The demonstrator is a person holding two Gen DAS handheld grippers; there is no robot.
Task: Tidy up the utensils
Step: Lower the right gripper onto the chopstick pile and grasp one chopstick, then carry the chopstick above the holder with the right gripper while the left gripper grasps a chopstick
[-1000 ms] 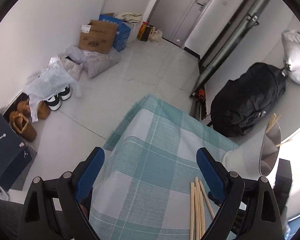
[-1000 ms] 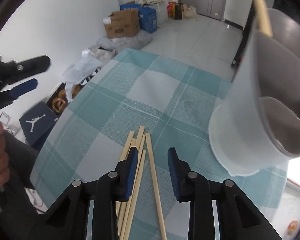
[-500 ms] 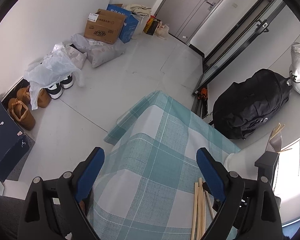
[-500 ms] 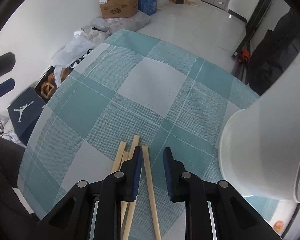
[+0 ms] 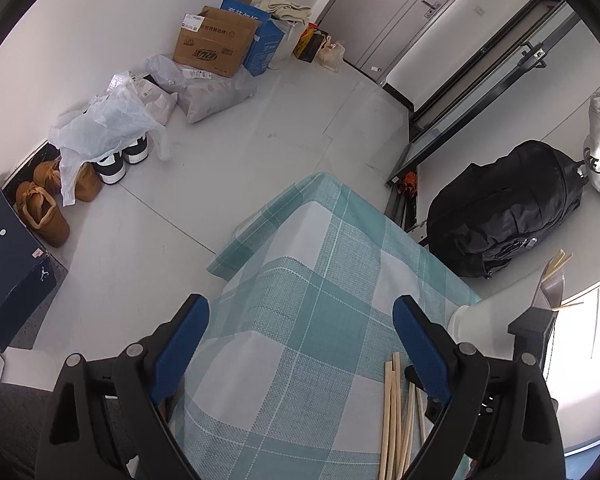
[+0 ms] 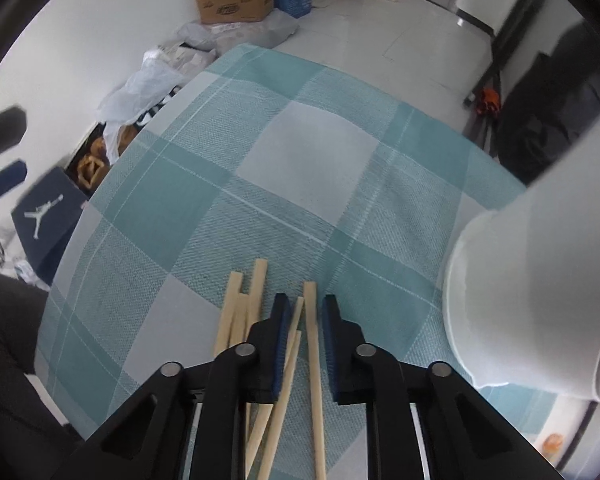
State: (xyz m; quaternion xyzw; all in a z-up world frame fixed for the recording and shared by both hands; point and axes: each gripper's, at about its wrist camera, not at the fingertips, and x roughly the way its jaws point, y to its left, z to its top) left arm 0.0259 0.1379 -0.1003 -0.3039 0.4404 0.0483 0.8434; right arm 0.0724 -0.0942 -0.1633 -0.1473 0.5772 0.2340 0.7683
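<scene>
Several wooden chopsticks (image 6: pixel 236 312) lie in a loose bundle on the teal checked tablecloth (image 6: pixel 308 152). My right gripper (image 6: pixel 304 304) points steeply down over them and its jaws are closing, with two chopsticks between the blue pads and thin gaps still showing. A tall white holder (image 6: pixel 540 300) stands just to the right, and more chopsticks poke from its top (image 5: pixel 556 264). My left gripper (image 5: pixel 300 344) hangs open over the cloth's near left part, holding nothing. The bundle of chopsticks (image 5: pixel 392 408) lies beside its right finger.
The table ends close on the left and far sides, above a white tiled floor. Shoes (image 5: pixel 40 208), a dark shoebox (image 5: pixel 8 264), plastic bags and cardboard boxes (image 5: pixel 216 40) line the wall. A black backpack (image 5: pixel 508 208) lies on the floor beyond the table.
The right gripper's jaws have narrowed around two chopsticks and it has dropped closer to the cloth. The left gripper stayed open and tilted slightly.
</scene>
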